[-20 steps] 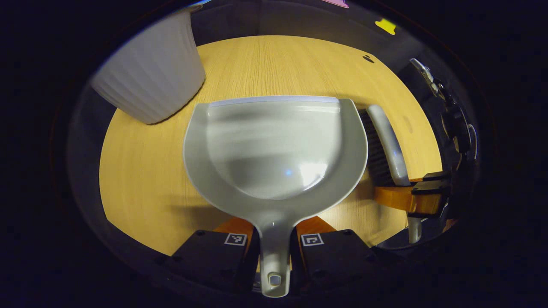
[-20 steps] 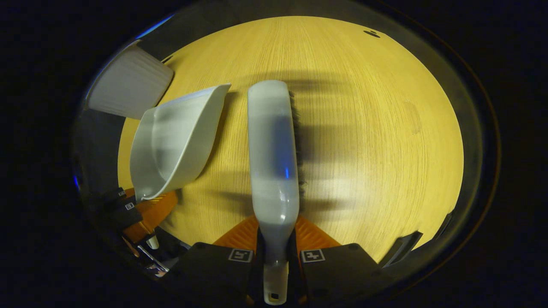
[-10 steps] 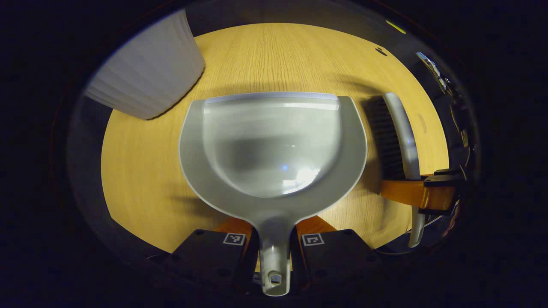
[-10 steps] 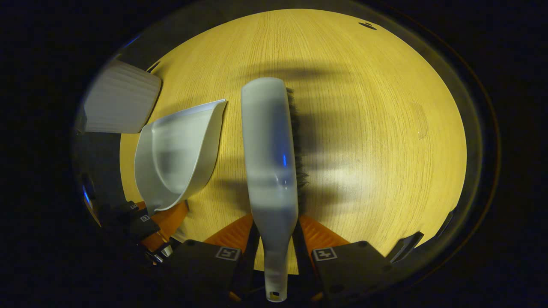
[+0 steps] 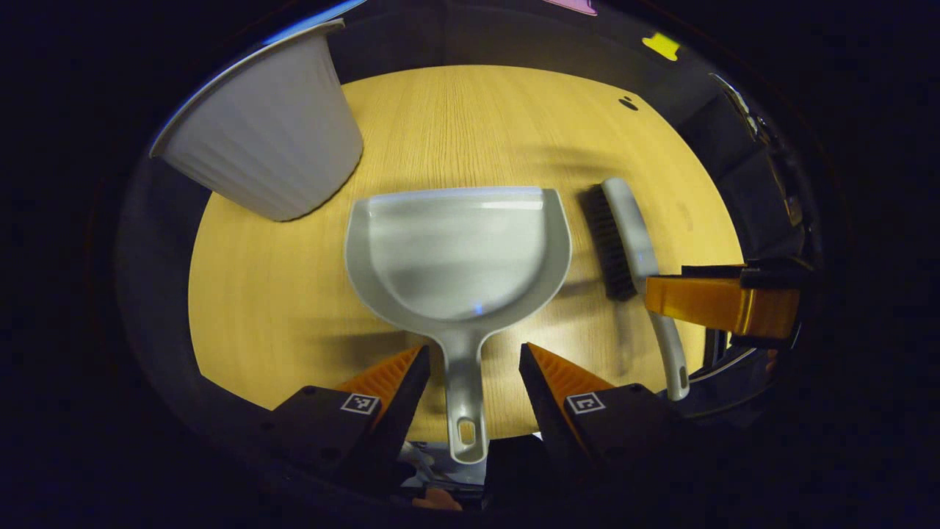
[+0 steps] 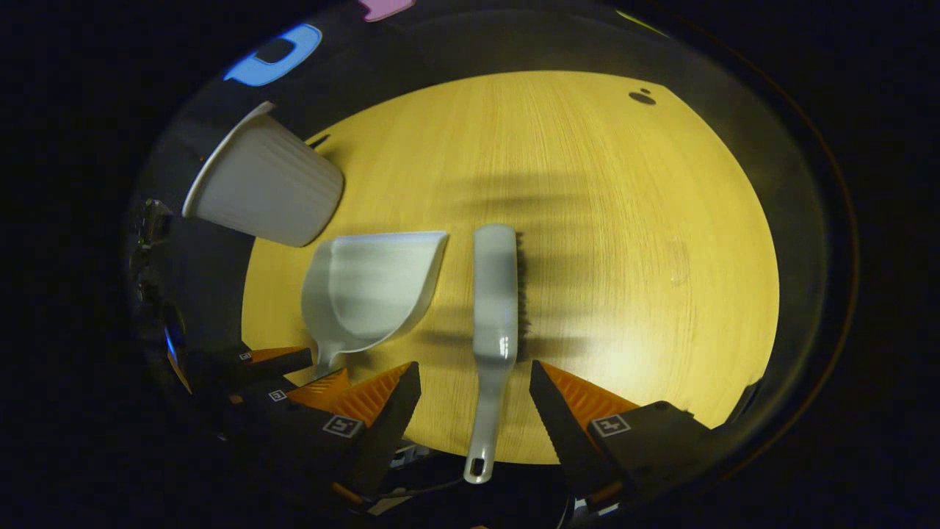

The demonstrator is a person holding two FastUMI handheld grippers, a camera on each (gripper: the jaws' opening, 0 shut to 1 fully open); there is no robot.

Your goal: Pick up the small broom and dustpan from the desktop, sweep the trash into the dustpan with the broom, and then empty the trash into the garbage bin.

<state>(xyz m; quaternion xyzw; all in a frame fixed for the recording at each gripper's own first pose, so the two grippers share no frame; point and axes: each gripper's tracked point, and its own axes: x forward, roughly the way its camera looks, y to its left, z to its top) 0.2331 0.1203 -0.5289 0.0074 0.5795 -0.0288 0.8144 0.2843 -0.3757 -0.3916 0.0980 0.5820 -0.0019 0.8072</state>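
Grey dustpan [image 5: 459, 257] on desktop [image 5: 470, 125] (untouched)

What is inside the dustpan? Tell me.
The dustpan looks empty: its inner surface shows only glare, with no trash. It lies flat on the wooden table, so whatever is beneath it is hidden.

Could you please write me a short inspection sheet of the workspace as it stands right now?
Surface: wooden desktop, small dark mark near its far edge.
Job's things: dustpan and broom lying flat side by side, apart; white ribbed bin at far left.
Clutter: no trash seen.
Grippers: left gripper open astride the dustpan's handle; right gripper open astride the broom's handle.
Cables: nothing seen.
Surroundings: dark booth.
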